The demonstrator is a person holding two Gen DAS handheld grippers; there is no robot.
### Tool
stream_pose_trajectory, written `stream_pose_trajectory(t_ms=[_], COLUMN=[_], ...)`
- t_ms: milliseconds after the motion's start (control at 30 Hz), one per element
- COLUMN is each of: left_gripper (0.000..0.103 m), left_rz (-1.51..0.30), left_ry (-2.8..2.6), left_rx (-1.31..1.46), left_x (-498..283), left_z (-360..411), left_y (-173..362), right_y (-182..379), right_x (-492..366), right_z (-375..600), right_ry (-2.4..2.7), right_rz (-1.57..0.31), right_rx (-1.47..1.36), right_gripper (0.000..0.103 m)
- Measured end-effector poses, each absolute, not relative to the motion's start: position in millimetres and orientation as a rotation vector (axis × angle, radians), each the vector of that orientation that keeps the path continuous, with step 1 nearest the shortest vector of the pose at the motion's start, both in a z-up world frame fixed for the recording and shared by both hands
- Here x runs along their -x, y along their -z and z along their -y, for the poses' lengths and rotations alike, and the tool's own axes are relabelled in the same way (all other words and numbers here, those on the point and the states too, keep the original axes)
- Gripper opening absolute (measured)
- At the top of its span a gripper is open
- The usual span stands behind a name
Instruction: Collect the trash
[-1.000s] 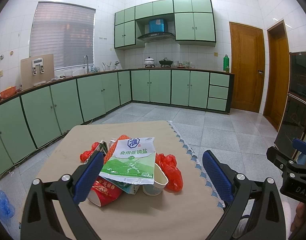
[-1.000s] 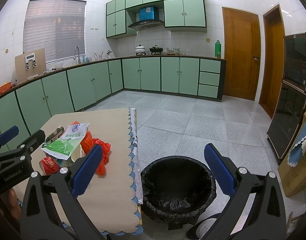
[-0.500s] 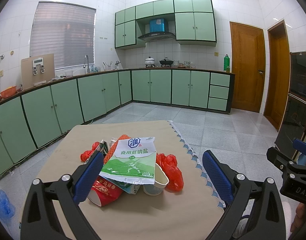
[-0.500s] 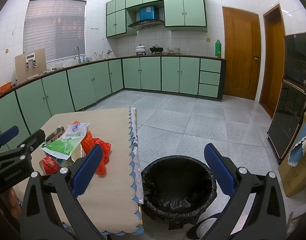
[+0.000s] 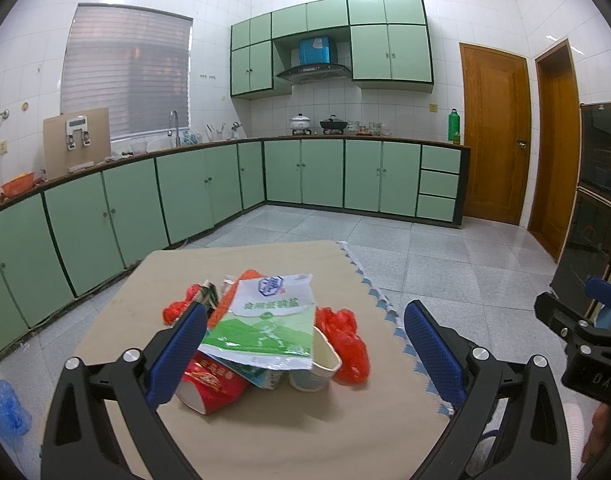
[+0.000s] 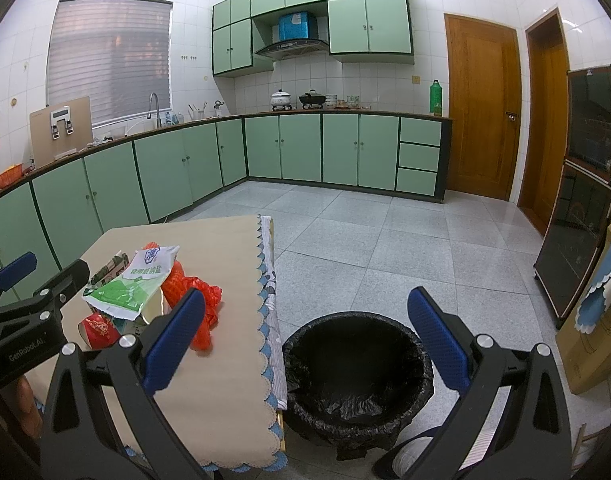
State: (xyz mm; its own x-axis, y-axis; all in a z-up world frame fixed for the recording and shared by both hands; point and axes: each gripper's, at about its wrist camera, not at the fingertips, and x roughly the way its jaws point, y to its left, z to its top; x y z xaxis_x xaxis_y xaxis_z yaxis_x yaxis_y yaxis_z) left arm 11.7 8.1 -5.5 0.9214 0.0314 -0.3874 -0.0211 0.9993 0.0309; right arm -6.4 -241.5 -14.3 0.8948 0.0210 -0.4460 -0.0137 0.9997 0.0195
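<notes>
A pile of trash lies on the tan table (image 5: pixel 265 432). On top is a white and green salt bag (image 5: pixel 265 320), over a red paper cup (image 5: pixel 209 384), a white paper cup (image 5: pixel 317 368) and red plastic wrappers (image 5: pixel 345 340). My left gripper (image 5: pixel 305 352) is open and empty, just short of the pile. My right gripper (image 6: pixel 305 336) is open and empty, above the black-lined trash bin (image 6: pixel 357 376) on the floor right of the table. The pile also shows in the right wrist view (image 6: pixel 137 284).
Green kitchen cabinets (image 5: pixel 185 196) run along the left and back walls. Wooden doors (image 5: pixel 493 136) are at the back right. A dark glass cabinet (image 6: pixel 585 184) and a cardboard box (image 6: pixel 585 344) stand at the right. A blue bag (image 5: pixel 5 404) lies on the floor.
</notes>
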Motion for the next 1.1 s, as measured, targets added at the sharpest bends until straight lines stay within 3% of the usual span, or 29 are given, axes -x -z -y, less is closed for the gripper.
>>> stream_pose_trajectory(t_ms=[400,633,867,1100], left_gripper=[0.097,0.097,0.097,0.097], left_rz=[-0.435,-0.448,-0.485,-0.526], left_ry=[-0.307,-0.361,-0.357,-0.362], left_rx=[-0.027,-0.051,-0.049,-0.027], left_x=[-47,-64,-84,-103], left_z=[-113,-145,-158,-168], left_y=[25,41,58,74], right_y=[14,33,65,88], right_x=[-37,-87,-146,-179], right_z=[186,129,92,74], right_ry=[-0.167,-0.294,-0.394,-0.431], right_rz=[-0.447,-0.494,-0.627,-0.711], right_rx=[0.008,0.046,-0.004,0.001], right_gripper=[0.098,0.078,0.067,0.062])
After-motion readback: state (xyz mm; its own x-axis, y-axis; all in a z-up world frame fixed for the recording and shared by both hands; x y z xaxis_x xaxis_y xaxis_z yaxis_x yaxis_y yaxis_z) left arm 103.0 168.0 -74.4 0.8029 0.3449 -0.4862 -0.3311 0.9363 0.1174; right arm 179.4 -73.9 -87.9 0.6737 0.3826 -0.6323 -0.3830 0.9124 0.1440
